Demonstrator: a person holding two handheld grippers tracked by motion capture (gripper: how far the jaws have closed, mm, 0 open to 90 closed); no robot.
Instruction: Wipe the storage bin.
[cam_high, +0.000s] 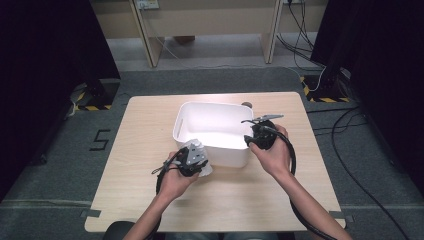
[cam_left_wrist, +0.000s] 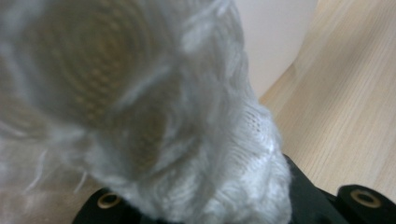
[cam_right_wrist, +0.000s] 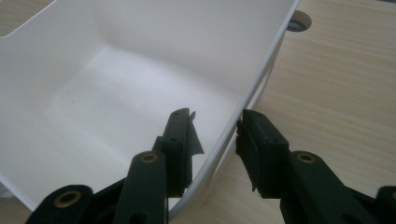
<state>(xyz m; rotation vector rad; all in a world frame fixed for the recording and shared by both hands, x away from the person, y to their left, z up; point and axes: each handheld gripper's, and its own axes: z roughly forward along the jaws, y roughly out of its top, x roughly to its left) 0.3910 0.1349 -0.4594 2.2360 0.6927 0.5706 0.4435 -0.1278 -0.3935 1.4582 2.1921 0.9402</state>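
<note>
- Left gripper (cam_high: 200, 167) sits at the near-left corner of the white plastic bin (cam_high: 235, 156), low over the table (cam_high: 150, 130), w/ the person's left hand (cam_high: 176, 181) behind it
- Its jaws are closed down on a white fuzzy knit cloth (cam_left_wrist: 187, 154); in the left gripper view the fabric bulges up from between the black jaws, close to the lens & partly blurred
- Same cloth (cam_high: 206, 170) pokes out as a small white lump beside the bin's near wall in the high view; whether it touches the wall can't be told
- Right gripper (cam_right_wrist: 215, 128) straddles the bin's right rim (cam_right_wrist: 261, 74): one jaw inside the bin, the other outside over the wood
- Jaws stand about half open w/ the thin wall between them; a small gap shows on the outer side, so firm pinching can't be confirmed from the right gripper view
- In the high view the right gripper (cam_high: 255, 137) is at the bin's right wall near its near corner, right hand (cam_high: 275, 152) wrapped around the body, cable trailing back along the forearm
- Bin sits about mid-table, slightly turned, interior bare & white
- A small round grey thing (cam_right_wrist: 299, 21) lies on the table just beyond the bin's far-right corner, too small to ID
</note>
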